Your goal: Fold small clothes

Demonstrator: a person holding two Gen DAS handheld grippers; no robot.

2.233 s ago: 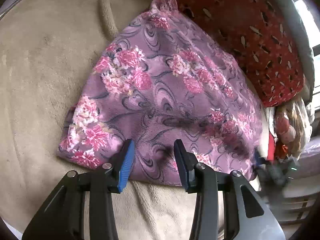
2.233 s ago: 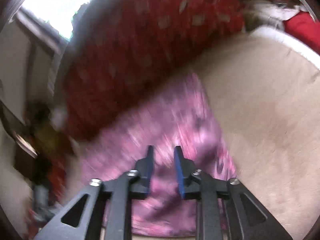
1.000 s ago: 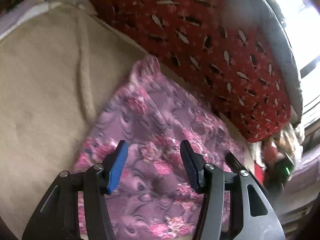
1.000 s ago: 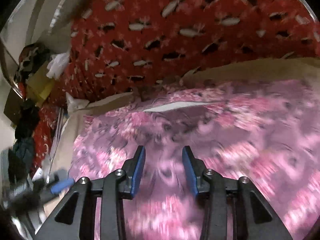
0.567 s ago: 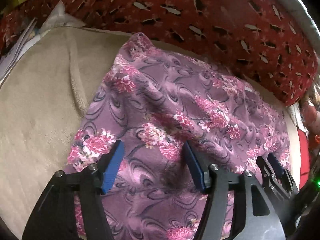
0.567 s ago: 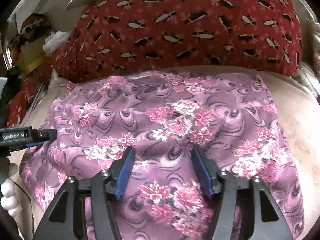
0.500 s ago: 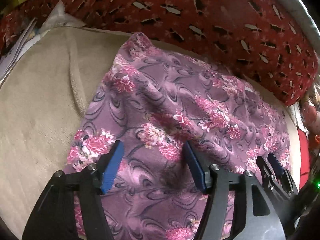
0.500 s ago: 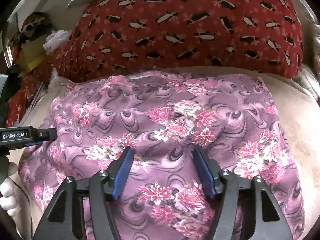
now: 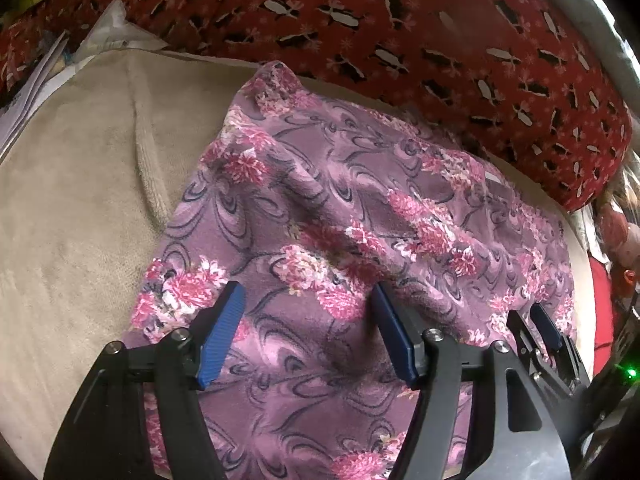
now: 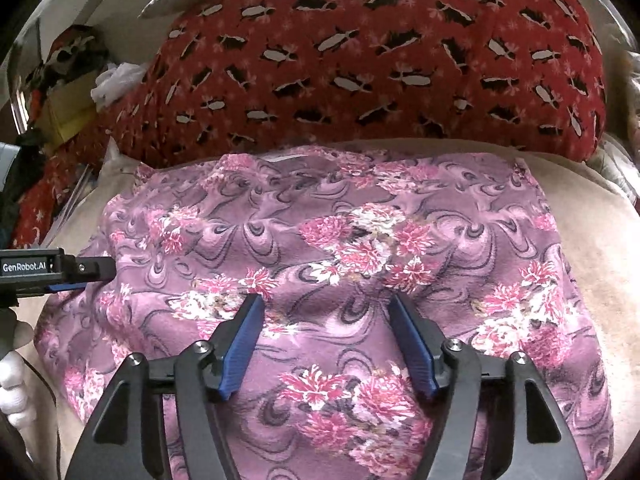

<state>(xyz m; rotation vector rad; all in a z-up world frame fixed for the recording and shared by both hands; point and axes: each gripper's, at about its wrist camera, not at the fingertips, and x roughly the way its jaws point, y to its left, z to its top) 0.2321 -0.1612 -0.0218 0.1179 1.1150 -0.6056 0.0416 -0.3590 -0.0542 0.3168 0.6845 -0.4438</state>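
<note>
Now that both sets of my fingers have spread and let the cloth [image 9: 360, 216] drop, it lies flat on the beige blanket [image 9: 72, 184] instead of hanging from my grip, so this fold looks laid down and the next one is up to me. My left gripper [image 9: 306, 330] hovers over the near edge with its blue pads wide apart and nothing pinched between them. My right gripper [image 10: 326, 340] is the same, jaws opening a little more, only fabric lying beneath, not caught. From the left view the cloth runs from 6 o'clock up toward 12, its far corner touching the red pillow [image 9: 400, 32]; from the right view it fills the middle, with the pillow across 12 o'clock and my other gripper [image 10: 52, 270] poking in at 9. It is a soft purple piece with pink flowers and dark swirls, doubled over, I judge, with a few low ripples and a rounded right edge. It probably needs another fold to get small.
</note>
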